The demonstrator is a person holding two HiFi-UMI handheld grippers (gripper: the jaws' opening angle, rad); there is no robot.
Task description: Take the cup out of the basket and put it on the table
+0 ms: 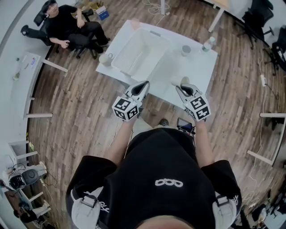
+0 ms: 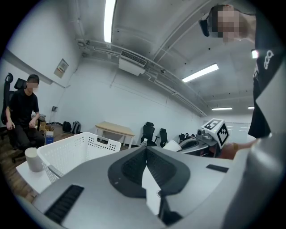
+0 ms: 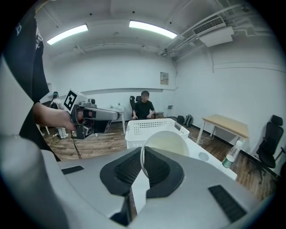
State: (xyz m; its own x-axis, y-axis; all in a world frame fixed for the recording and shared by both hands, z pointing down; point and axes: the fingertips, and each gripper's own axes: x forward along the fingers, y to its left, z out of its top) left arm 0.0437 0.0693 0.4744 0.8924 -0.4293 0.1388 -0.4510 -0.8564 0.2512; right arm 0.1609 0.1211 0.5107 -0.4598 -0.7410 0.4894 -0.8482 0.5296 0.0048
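Only its own view shows right gripper (image 3: 143, 152) pinching the cup (image 3: 167, 143); left gripper (image 2: 145, 150) closed.

Person (image 1: 67, 27) seated, blk top, on wood floor (image 1: 80, 112). Blue box (image 1: 102, 12) just beside person; water bottle (image 1: 208, 44), blk chairs (image 1: 261, 18) well apart frm person.

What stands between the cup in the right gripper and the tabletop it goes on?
Nothing visible does. The right gripper pinches the cup by its rim above bare table. The basket stands farther back, clear of the way down.
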